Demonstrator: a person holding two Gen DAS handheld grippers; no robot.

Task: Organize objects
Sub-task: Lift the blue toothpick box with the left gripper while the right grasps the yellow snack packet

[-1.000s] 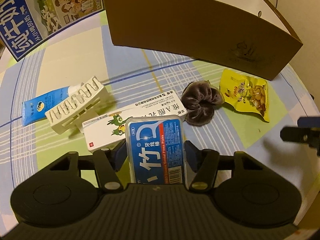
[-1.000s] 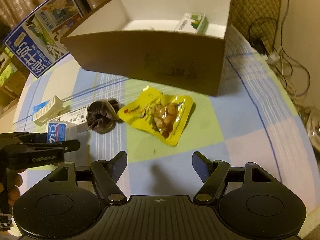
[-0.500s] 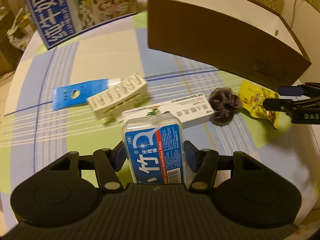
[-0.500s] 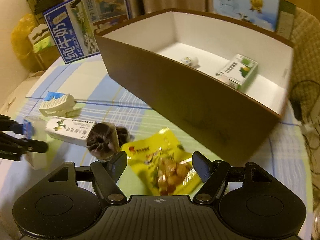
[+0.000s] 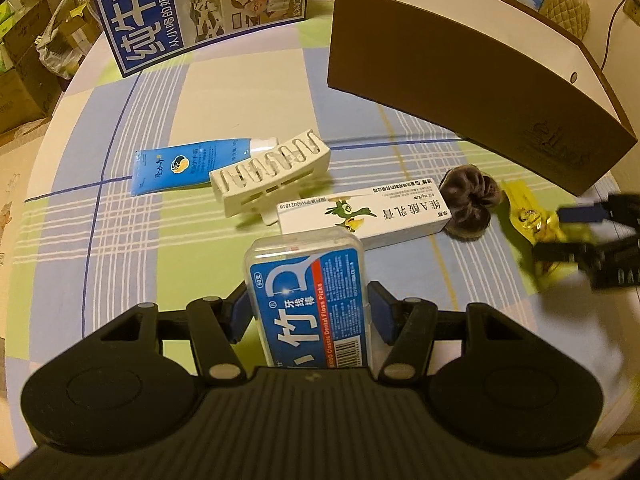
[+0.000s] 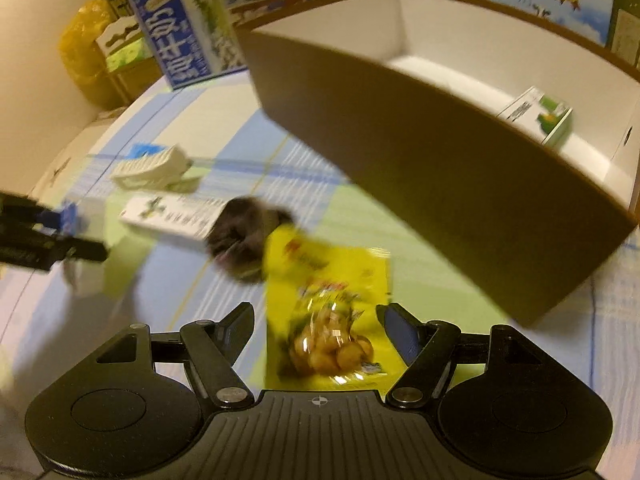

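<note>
My left gripper (image 5: 307, 306) is shut on a clear box of dental floss picks (image 5: 310, 296) with a blue label, held above the table. On the cloth beyond it lie a long white medicine carton (image 5: 366, 218), a white slotted rack (image 5: 270, 172), a blue tube (image 5: 186, 166) and a dark scrunchie (image 5: 468, 198). My right gripper (image 6: 320, 326) is open, its fingers either side of a yellow snack packet (image 6: 328, 308) that lies on the table. The brown cardboard box (image 6: 420, 160) stands behind, holding a green and white carton (image 6: 538, 114).
A large blue milk carton (image 5: 192, 8) stands at the back left of the round table (image 5: 240, 92). The table's right rim is close to the snack packet. A yellow bag (image 6: 82, 46) and boxes sit off the table at the far left.
The left gripper has lifted and pulled back with the floss box. The right gripper has swung down and forward until its open fingers straddle the yellow packet.
</note>
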